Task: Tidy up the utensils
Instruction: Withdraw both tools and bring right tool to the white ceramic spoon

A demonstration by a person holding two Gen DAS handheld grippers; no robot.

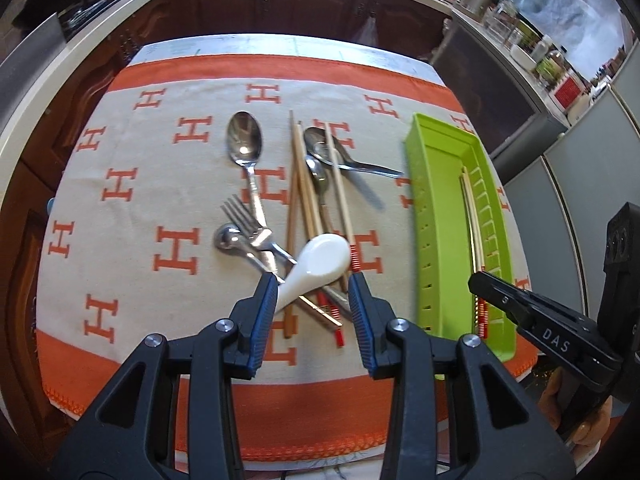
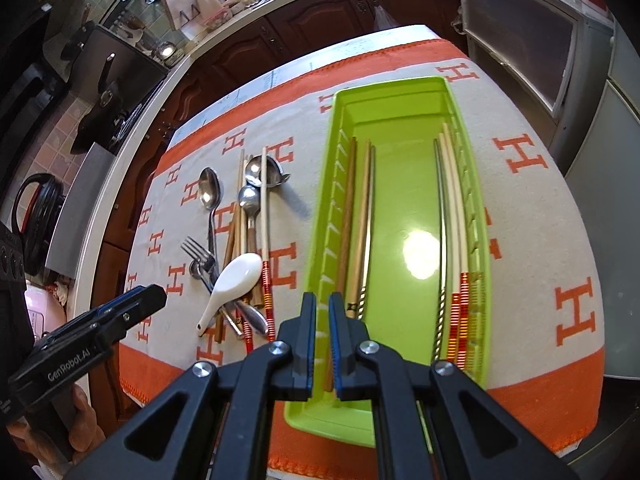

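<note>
Left gripper: ours (image 1: pixel 313 294) hangs with its fingers spread wide and nothing between them, low over the near end of the pile; the white ceramic spoon's handle runs toward the left pad.
Right gripper: ours (image 2: pixel 322 320) sits over the near left part of the tray. Its blue pads stand almost together, and a brown chopstick (image 2: pixel 345 224) runs into the narrow gap. We cannot tell whether they pinch it.
Green tray (image 2: pixel 316 216): on the right side of the cloth, lengthwise away from us. We count brown and pale chopsticks along its left wall, and more with red-and-yellow banded ends (image 2: pixel 460 312) along the right wall.
Pile of loose utensils: on the cloth left of the tray, well apart from it.
White ceramic spoon (image 1: pixel 320 260): lies on top, slanting across the chopsticks and a metal handle.
Fork (image 1: pixel 246 220): its tines overlap a small metal spoon's bowl (image 1: pixel 226 238).
Large metal spoon (image 1: pixel 244 140): farthest left, bowl away from us.
Loose chopsticks (image 1: pixel 298 184): they cross two metal spoons (image 1: pixel 320 148), so little lies free to lift alone.
Cloth (image 1: pixel 132 240): beige with orange H marks and an orange border, covering the table.
Surroundings: dark wooden cabinets (image 1: pixel 248 4) and a crowded counter beyond.
</note>
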